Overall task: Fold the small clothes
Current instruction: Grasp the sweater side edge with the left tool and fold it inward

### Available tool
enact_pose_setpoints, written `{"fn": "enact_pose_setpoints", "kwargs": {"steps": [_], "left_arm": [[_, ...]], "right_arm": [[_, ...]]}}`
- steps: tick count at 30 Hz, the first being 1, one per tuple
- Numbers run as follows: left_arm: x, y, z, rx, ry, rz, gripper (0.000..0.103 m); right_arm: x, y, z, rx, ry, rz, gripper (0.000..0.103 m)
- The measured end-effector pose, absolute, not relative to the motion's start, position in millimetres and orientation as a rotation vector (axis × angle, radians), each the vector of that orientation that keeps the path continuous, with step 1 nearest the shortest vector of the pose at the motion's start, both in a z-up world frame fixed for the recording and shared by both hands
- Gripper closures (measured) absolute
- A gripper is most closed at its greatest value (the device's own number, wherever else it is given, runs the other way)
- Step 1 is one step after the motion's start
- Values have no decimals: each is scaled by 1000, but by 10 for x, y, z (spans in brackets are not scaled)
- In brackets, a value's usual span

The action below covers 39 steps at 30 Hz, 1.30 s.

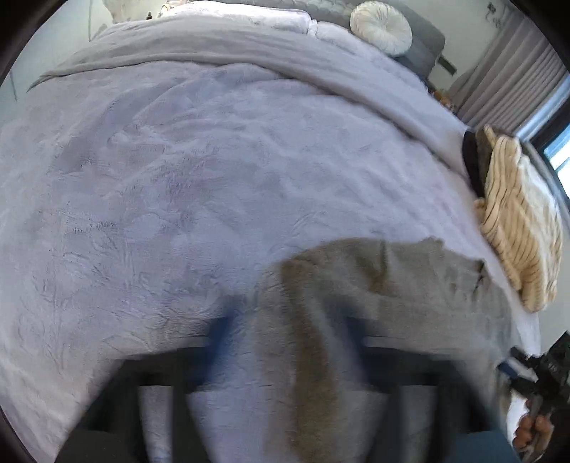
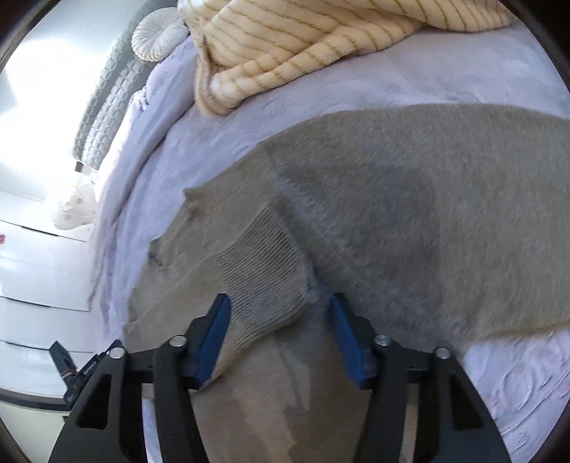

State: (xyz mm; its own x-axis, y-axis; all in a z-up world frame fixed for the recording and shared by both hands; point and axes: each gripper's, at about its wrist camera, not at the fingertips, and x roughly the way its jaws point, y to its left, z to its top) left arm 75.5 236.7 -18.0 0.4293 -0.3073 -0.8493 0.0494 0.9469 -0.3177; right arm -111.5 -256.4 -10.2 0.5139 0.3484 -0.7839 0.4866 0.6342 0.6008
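1. So there's a grey-brown knit sweater [image 2: 374,220] spread out on a bed covered with a fuzzy lavender blanket [image 1: 160,199]. It sits on the near part of the bed, right in front of both tools.
2. Right tool [image 2: 281,334]: blue pads spread apart, and a ribbed cuff [image 2: 263,270] of the sweater lies in the gap between them. The left pad looks like it's brushing the cuff's edge, the right pad sits just beside the knit, but nothing is pinched. So it's released, not clenched on anything.
3. Left tool [image 1: 285,338]: pretty blurry in its own view, but you can make out the two blue fingers [image 1: 219,342] standing wide apart, with a fold of the sweater lying under and between them. Released too, as far as I can tell.
4. A cream sweater with thin tan stripes [image 2: 302,42] is bunched up further back on the bed, just beyond the grey one and not touching it.
5. Way back near the head of the bed there's a round white pleated cushion [image 1: 381,26].
6. At the edge of the left view a hand [image 1: 534,432] grips the other tool's black handle.
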Motion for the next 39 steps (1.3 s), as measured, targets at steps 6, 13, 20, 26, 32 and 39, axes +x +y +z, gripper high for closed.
{"fn": "enact_pose_setpoints", "kwargs": {"steps": [6,13,20,26,32,39], "left_arm": [[761,2174,-217,-220,1116,-249,15],[768,2240,-265,-226,1124,-223,15],[936,2157,-450,-285,1179,-295,46],[979,1985,-368,-160,1132,-311,90],[1025,2194,-570,-143,1157,-263,87],[806,2213,-274,-41,1137,-202,87]], "right_arm": [[-908,-2532,-252,1007,1050,-103,79],[-625,-2281,170,553,1007,-81,96],[-674,-2491,-212,662,1087,-130,95],[-620,-2430,-159,589,1101,-123,93],[-617,-2370,-209,554,1109,-128,93],[-790,-2420,-69,602,1120,-143,71]]}}
